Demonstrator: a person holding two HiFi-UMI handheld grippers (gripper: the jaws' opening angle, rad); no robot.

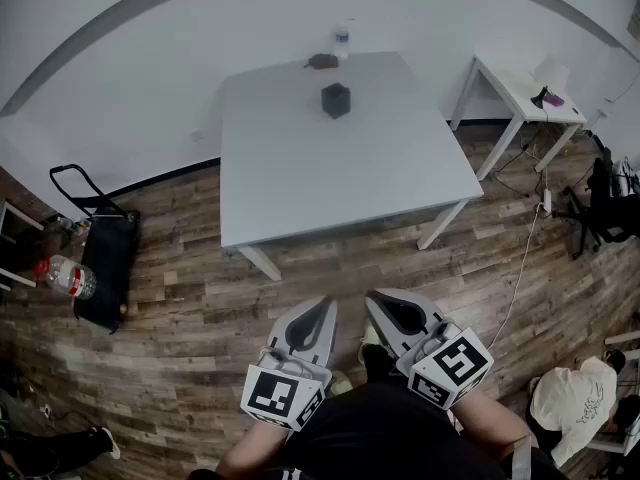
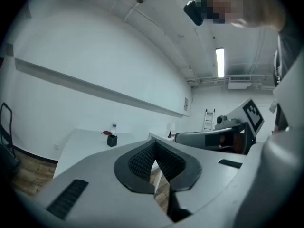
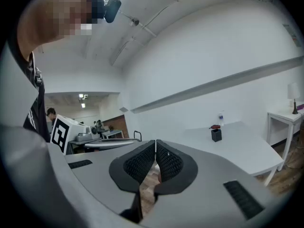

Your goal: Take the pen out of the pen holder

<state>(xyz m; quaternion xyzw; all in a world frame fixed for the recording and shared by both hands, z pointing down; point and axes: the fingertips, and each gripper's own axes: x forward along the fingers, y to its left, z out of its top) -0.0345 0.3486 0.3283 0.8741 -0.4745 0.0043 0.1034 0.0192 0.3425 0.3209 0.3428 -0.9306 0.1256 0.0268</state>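
A small black pen holder stands on the far part of the white table. It also shows far off in the left gripper view and the right gripper view. I cannot make out a pen in it at this distance. My left gripper and right gripper are held low over the wooden floor, well short of the table. In their own views the left gripper and the right gripper each have their pads pressed together with nothing between them.
A water bottle and a dark reddish object sit at the table's far edge. A small white side table with a lamp stands at the right. A black cart is at the left, and a seated person at the lower right.
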